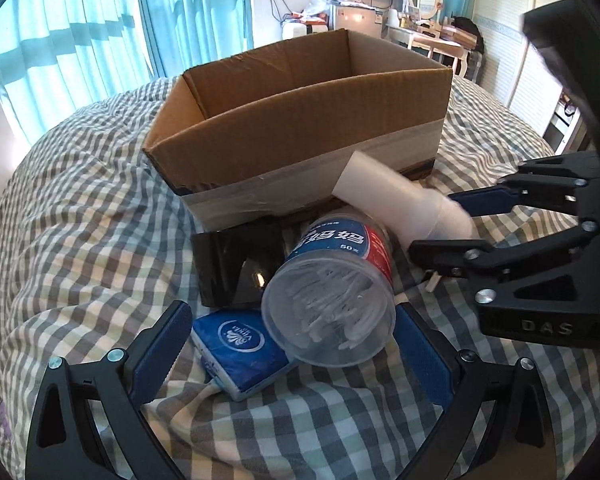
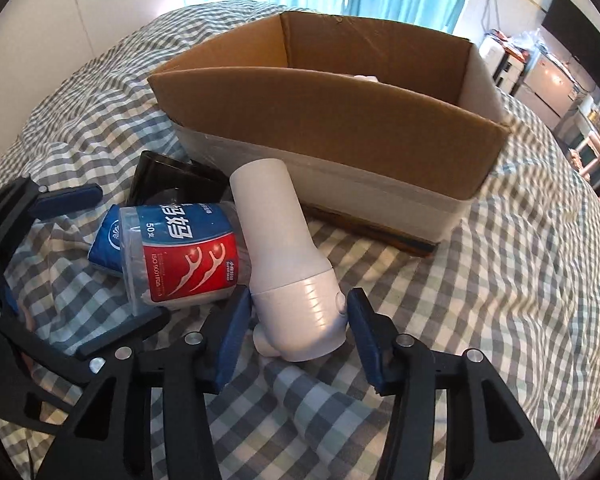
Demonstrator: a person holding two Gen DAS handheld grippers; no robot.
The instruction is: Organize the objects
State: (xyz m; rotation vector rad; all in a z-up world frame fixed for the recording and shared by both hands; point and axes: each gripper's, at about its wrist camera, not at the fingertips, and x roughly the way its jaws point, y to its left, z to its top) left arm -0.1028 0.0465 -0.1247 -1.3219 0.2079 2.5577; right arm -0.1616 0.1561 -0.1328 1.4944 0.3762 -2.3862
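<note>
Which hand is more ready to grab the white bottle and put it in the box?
Right. The right gripper already has its jaws on either side of the white bottle, though not clearly pressing. The left gripper straddles the floss-pick jar instead.

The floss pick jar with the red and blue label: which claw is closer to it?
Left. The left gripper has the floss pick jar between its open fingers. The right gripper sits beside it, around the white bottle.
</note>
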